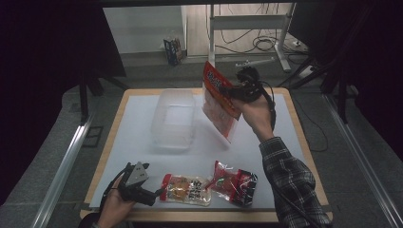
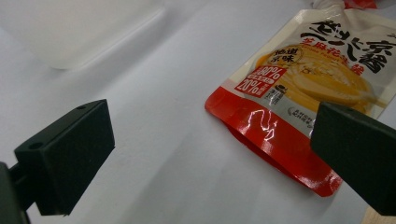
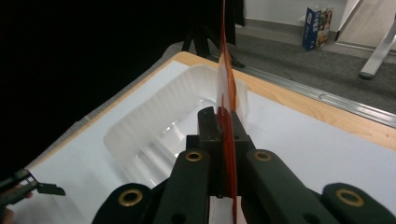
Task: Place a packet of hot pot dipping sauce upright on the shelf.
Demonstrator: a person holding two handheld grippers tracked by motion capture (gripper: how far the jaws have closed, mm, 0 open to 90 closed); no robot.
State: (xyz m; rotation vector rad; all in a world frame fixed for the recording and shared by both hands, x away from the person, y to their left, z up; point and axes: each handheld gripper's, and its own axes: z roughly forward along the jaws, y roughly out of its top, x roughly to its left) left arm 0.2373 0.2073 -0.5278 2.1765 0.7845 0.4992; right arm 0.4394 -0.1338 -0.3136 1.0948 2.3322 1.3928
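Observation:
My right gripper point(image 1: 227, 93) is raised over the back of the table, shut on the edge of a red and white snack packet point(image 1: 218, 102) that hangs tilted in the air. In the right gripper view the jaws point(image 3: 223, 122) pinch that packet point(image 3: 226, 79) edge-on, above a clear plastic container point(image 3: 159, 126). My left gripper point(image 1: 156, 194) rests low at the table's front left, open. Its view shows the jaws point(image 2: 210, 154) wide apart, with a red and yellow pouch point(image 2: 303, 84) lying flat just beyond the right jaw, untouched.
The clear container point(image 1: 173, 118) stands empty left of the raised packet. The pouch point(image 1: 186, 189) and a red and black packet point(image 1: 236, 183) lie near the front edge. A white sheet point(image 1: 138, 118) covers the wooden table. Dark curtains flank both sides.

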